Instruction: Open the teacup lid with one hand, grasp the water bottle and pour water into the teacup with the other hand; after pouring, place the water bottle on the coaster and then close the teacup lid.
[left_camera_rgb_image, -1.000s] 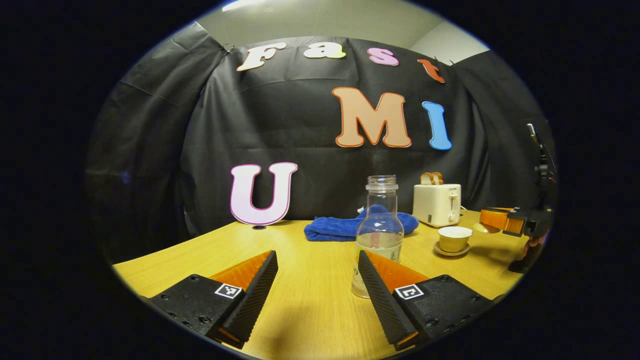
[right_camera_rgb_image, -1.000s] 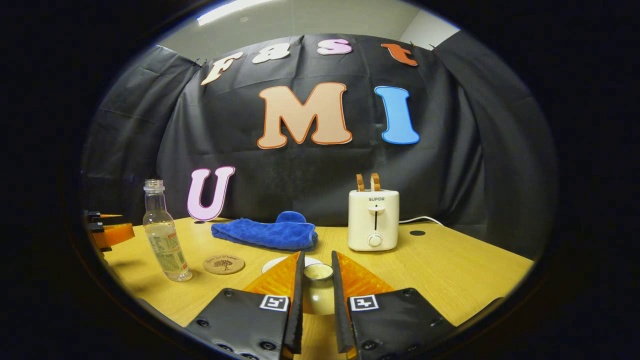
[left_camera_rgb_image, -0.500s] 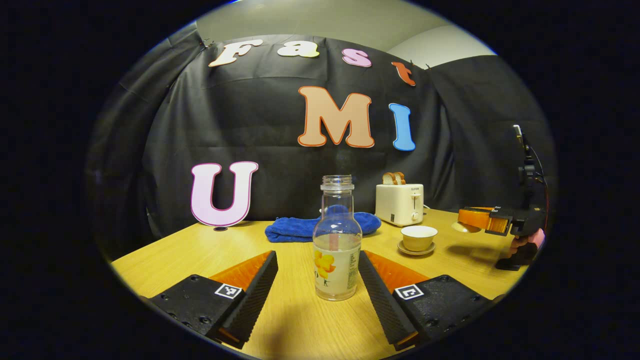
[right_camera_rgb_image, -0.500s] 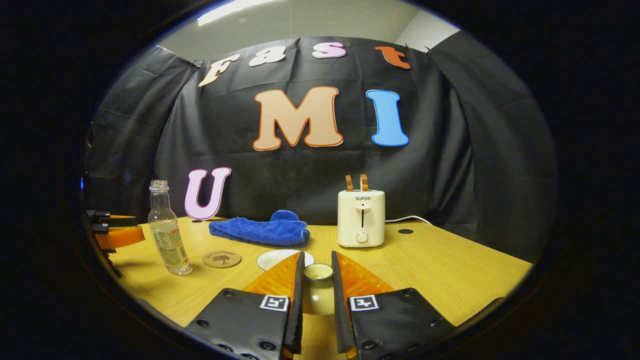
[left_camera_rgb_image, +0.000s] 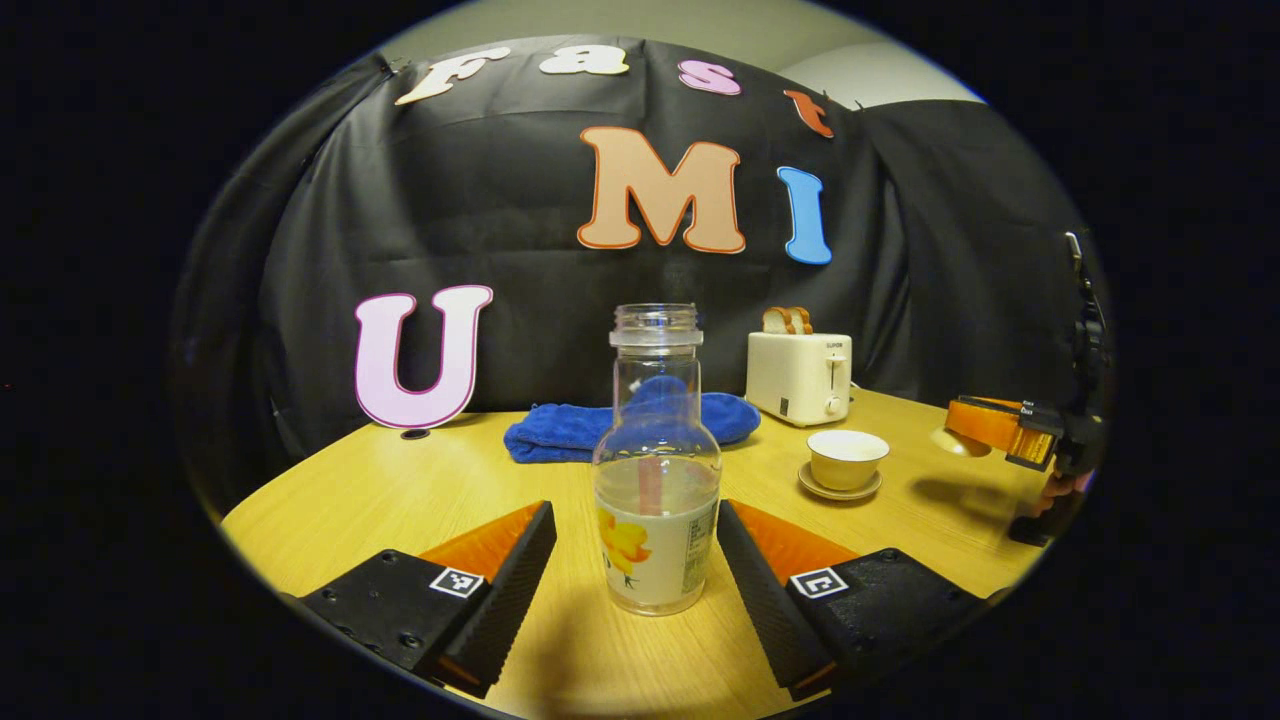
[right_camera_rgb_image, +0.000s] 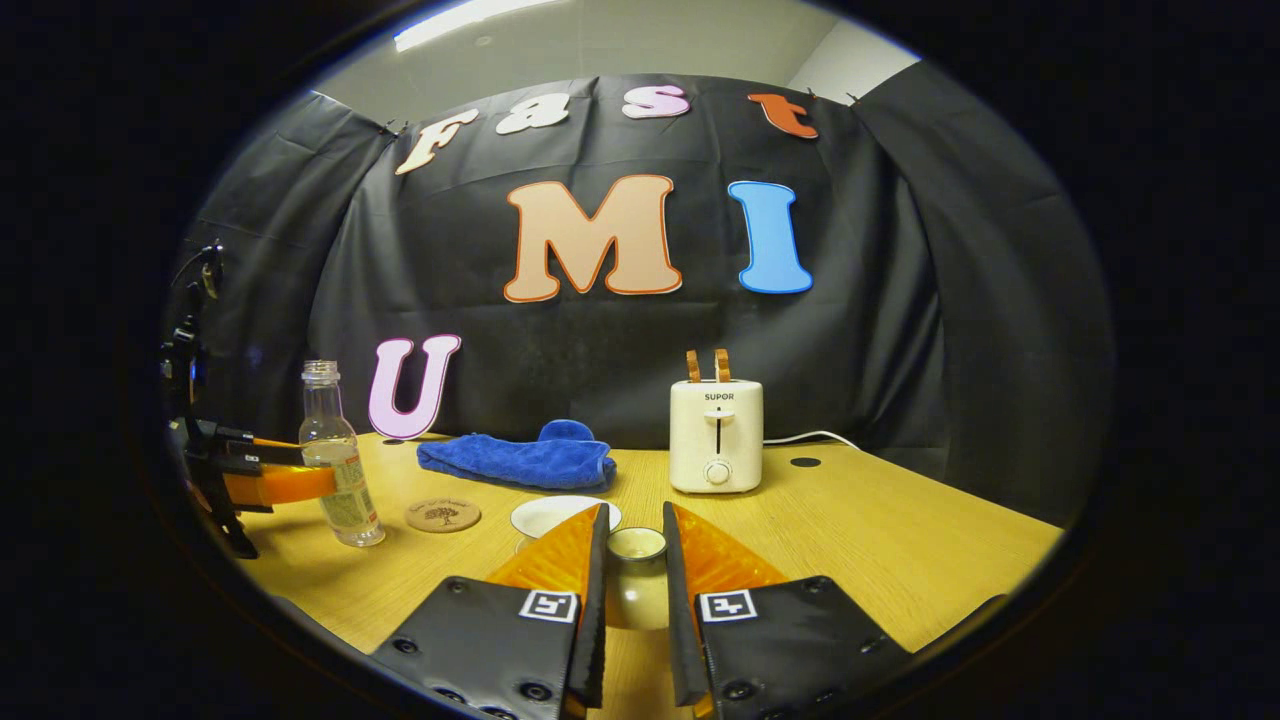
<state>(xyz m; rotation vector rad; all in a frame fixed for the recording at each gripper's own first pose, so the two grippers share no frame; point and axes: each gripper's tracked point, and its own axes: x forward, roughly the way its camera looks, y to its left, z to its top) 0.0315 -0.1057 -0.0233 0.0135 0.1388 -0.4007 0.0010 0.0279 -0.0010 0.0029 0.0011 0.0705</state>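
A clear water bottle (left_camera_rgb_image: 655, 470), uncapped and about a third full, stands upright on the table between the fingers of my open left gripper (left_camera_rgb_image: 635, 512); neither finger touches it. The open teacup (left_camera_rgb_image: 847, 458) sits on its saucer to the right. My right gripper (right_camera_rgb_image: 634, 514) is shut on the knob of the teacup lid (right_camera_rgb_image: 636, 565), held above the table. The teacup (right_camera_rgb_image: 555, 514) peeks out behind its left finger. A round wooden coaster (right_camera_rgb_image: 442, 515) lies between teacup and bottle (right_camera_rgb_image: 335, 462). The left gripper (right_camera_rgb_image: 285, 482) flanks the bottle there.
A blue towel (left_camera_rgb_image: 625, 425) lies behind the bottle, and a cream toaster (right_camera_rgb_image: 715, 435) with two bread slices stands at the back. The wooden table (right_camera_rgb_image: 900, 540) ends at the black cloth wall.
My left gripper has swung and moved forward, so the bottle went from its right finger to the middle of the gap. The right gripper keeps the lid, almost still.
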